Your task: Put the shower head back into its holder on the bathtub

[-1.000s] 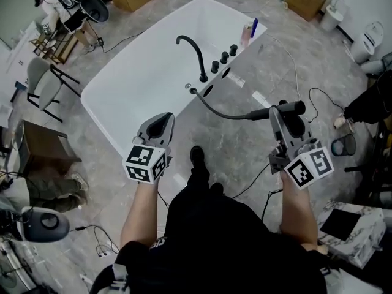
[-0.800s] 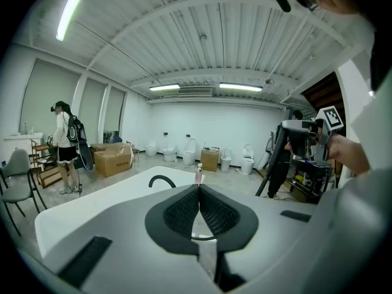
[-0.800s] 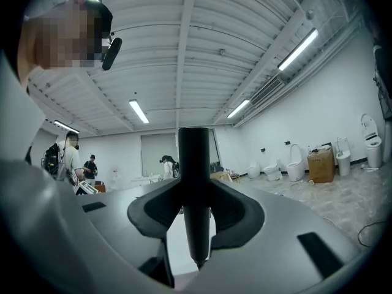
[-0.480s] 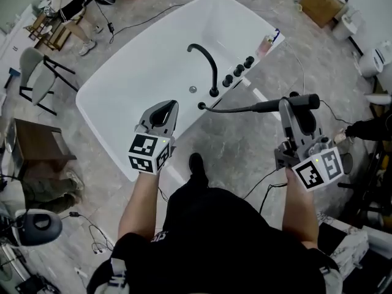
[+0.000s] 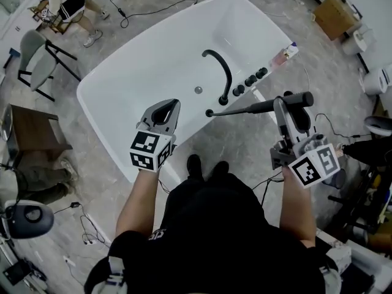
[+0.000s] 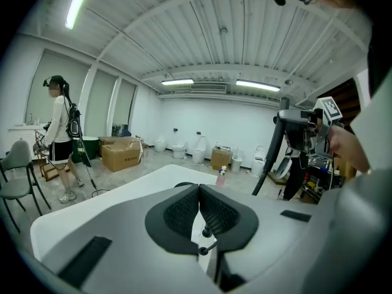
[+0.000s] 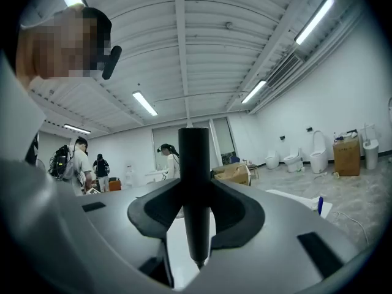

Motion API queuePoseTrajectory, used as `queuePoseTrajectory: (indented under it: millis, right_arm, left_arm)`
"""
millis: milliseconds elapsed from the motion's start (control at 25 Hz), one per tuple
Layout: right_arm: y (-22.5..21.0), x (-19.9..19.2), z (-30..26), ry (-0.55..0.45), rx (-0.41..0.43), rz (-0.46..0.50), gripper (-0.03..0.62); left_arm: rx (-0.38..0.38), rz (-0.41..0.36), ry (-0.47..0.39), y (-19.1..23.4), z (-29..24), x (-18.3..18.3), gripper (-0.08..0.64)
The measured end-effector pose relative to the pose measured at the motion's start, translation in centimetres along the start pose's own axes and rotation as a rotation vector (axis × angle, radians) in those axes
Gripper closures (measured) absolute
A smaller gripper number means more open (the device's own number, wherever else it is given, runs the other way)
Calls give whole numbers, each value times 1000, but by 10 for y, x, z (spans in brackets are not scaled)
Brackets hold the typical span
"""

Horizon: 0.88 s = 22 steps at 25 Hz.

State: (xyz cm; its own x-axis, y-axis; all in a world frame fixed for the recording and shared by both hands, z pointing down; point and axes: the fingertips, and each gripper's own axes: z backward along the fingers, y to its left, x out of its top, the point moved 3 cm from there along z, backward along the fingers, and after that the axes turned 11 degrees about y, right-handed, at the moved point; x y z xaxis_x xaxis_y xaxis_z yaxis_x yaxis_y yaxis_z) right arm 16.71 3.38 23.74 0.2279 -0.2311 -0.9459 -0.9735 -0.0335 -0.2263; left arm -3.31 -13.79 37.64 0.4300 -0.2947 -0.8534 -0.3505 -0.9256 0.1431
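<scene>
My right gripper [image 5: 286, 105] is clamped across the black shower head [image 5: 262, 108]. The round, matte handle keeps its jaws fairly wide and crosses between the ribbed pads in the right gripper view. The shower head hangs over the floor [image 5: 239, 143], just outside the near long rim of the bathtub [image 5: 104, 106], beside the three black knobs [image 5: 251, 80]. Its thin hose [image 5: 231, 111] runs nearly straight to a socket on that rim, by the foot of the curved black faucet [image 5: 222, 72].

My left gripper [image 5: 168, 106] hovers over the same rim, nearer the near-left corner, with its jaws pressed together on nothing.

The tub is glossy white with rounded corners. Grey marbled floor lies open between my feet and the rim. A chair [image 5: 33, 66] stands well off the left end, and a cardboard box [image 5: 335, 8] sits beyond the far-right corner.

A pink bottle [image 5: 283, 55] stands on that far-right corner, its label too small to read. The marker cubes [image 5: 149, 150] on my grippers show black-and-white square patterns.
</scene>
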Motion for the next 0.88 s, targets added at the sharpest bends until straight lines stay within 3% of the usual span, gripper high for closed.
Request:
queuePoseTrajectory:
  millis: [160, 440, 720, 880]
  right_arm:
    - [-12, -6, -13, 29, 48, -14, 443]
    - [-49, -8, -83, 109, 182, -24, 443]
    - [-86, -13, -122, 193, 341, -24, 443]
    - [-103, -22, -131, 255, 442, 22, 443]
  left_arm:
    - [36, 18, 11, 0, -7, -1, 543]
    - [136, 79, 55, 18, -33, 5, 544]
    - [232, 146, 69, 0, -62, 17, 543]
    - [292, 184, 65, -21, -80, 24, 544]
